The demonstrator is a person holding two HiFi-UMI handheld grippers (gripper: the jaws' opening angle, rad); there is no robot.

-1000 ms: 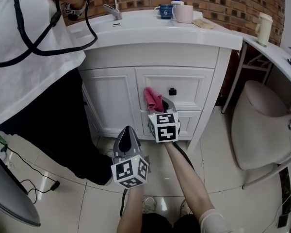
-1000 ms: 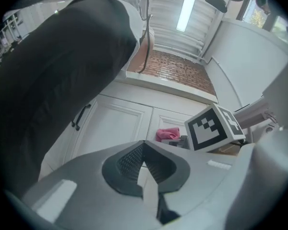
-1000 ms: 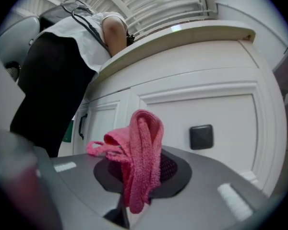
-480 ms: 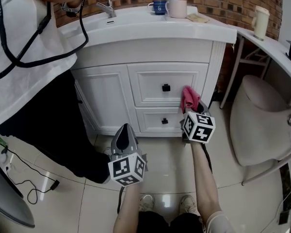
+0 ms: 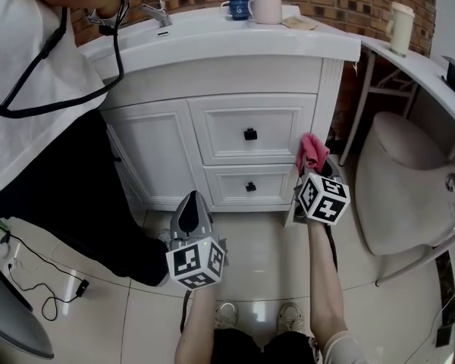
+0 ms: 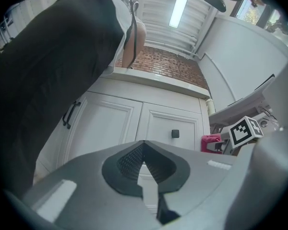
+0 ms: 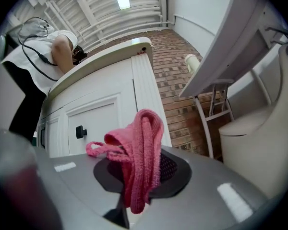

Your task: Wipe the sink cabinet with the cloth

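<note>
The white sink cabinet [image 5: 220, 131] fills the middle of the head view, with two drawers with black knobs [image 5: 249, 134]. My right gripper [image 5: 315, 174] is shut on a pink cloth [image 5: 312, 152] held at the cabinet's right front corner beside the upper drawer. In the right gripper view the cloth [image 7: 139, 152] sticks up folded from the closed jaws, with the cabinet's corner post [image 7: 144, 90] just behind. My left gripper [image 5: 189, 212] is shut and empty, low in front of the cabinet's bottom edge. In the left gripper view the cabinet door [image 6: 105, 123] lies ahead.
A person in a white top and dark trousers [image 5: 53, 165] stands at the cabinet's left. A toilet [image 5: 409, 188] sits to the right, beside a folding stand [image 7: 216, 104]. Cups [image 5: 265, 7] and a faucet [image 5: 158, 6] sit on the sink top. Tiled floor lies below.
My right gripper has carried the pink cloth rightward across the upper drawer front to the cabinet's right corner. The left gripper has stayed nearly still.
</note>
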